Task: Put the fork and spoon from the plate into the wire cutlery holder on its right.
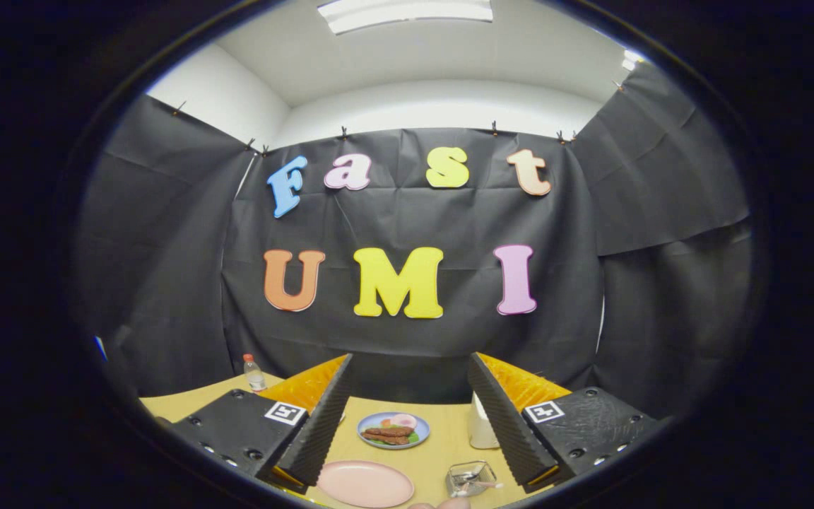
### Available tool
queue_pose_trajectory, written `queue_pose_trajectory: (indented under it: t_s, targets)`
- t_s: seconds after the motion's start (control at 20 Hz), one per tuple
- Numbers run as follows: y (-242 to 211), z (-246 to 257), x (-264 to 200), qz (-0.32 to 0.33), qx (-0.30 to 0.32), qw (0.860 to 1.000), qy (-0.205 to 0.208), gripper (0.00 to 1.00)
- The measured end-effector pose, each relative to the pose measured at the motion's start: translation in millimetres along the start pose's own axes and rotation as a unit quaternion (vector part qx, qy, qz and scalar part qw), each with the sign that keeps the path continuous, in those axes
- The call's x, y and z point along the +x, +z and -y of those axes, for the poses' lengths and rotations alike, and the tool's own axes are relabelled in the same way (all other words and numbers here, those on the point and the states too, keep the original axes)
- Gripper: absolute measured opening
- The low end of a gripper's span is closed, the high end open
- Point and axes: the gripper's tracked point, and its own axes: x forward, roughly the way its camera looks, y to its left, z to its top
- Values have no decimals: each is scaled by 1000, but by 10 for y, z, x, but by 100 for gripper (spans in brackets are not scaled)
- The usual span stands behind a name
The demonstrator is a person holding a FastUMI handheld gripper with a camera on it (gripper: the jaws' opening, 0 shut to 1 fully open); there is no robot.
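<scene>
With its jaws spread wide and empty above the desk [442, 442], the gripper [410, 417] faces a bare pink plate [364, 483]; at its 3 o'clock the wire cutlery holder [470, 478] already holds light, stiff, slippery cutlery, best pinched mid-handle.

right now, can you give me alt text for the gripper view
The gripper hangs open above a wooden table, its fingers spread wide and holding nothing. Between them lie a pink plate, a wire cutlery holder to its right, and beyond these a blue plate of food; a small bottle stands far left.
</scene>
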Motion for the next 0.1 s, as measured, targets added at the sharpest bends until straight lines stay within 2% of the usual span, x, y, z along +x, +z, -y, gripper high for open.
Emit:
queue_pose_trajectory:
  t_s: [0.1]
  targets:
    - [12,-23,0,1,1,1000,1,96]
